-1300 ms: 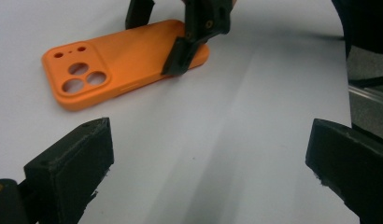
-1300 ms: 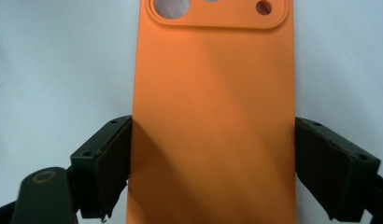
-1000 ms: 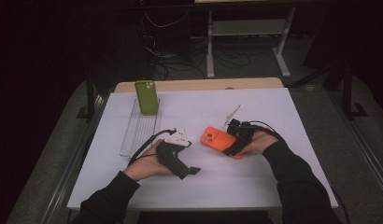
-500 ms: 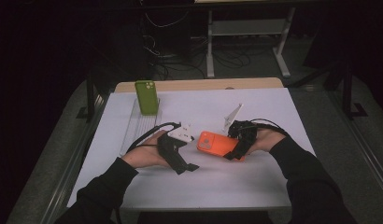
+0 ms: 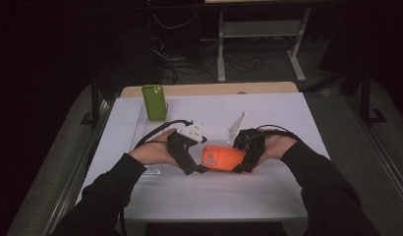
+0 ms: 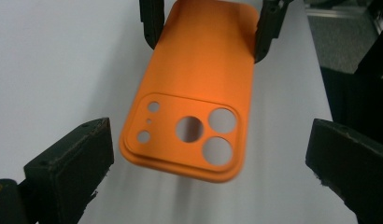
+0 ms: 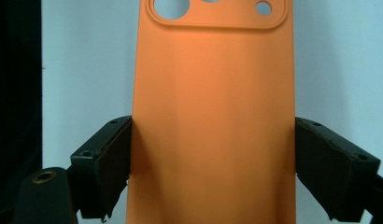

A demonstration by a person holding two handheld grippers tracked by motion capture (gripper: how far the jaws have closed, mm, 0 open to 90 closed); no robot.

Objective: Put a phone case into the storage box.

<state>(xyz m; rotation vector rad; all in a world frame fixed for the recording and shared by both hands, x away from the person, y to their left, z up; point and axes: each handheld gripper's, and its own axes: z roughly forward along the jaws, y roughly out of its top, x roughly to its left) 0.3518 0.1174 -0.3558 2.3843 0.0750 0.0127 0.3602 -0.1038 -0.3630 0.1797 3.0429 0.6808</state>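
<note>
While the right hand-held gripper (image 7: 213, 163) clamps the orange phone case (image 5: 222, 158) by its long edges above the counter (image 5: 288, 113), the left hand-held gripper (image 6: 210, 154) stands wide around its camera end, likely to take it over.

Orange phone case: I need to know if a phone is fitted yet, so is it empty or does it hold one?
Empty. In the left gripper view the orange phone case has open camera holes with the white table visible straight through them.
</note>
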